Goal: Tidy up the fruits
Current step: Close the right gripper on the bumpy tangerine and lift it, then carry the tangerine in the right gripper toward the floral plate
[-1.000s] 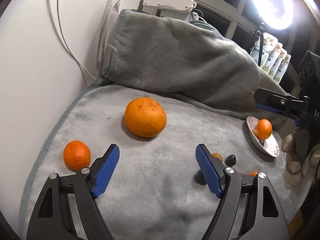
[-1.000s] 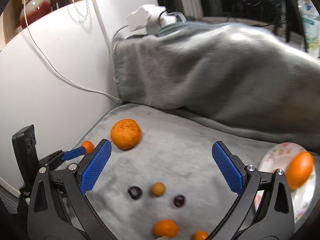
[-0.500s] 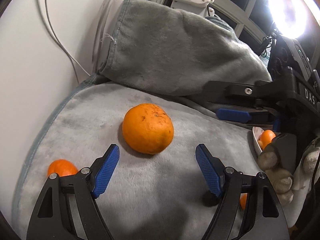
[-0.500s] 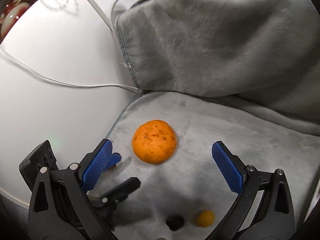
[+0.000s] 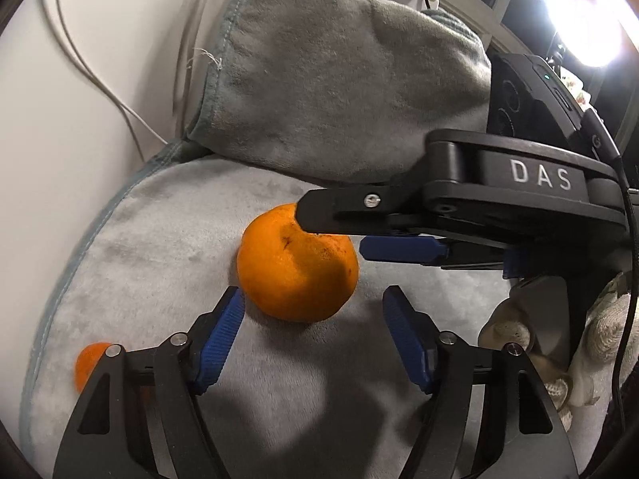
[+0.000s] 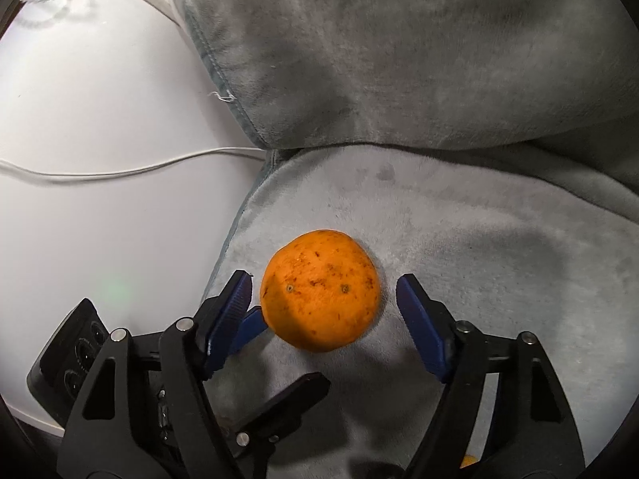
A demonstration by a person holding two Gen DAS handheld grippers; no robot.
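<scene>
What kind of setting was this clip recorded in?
Probably a home room, not a lab: a grey plush blanket covers the work surface, white cables trail down a plain wall, and a ring light glows beside a dark window.

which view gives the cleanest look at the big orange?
Right wrist. The big orange sits whole and unobstructed between the closing fingers of the right gripper, not yet pinched. In the left wrist view, the right gripper covers the big orange's top.

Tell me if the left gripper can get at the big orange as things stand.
Probably not cleanly: the right gripper already straddles the big orange, its jaws closing around it, crowding the left gripper just short of it.
</scene>
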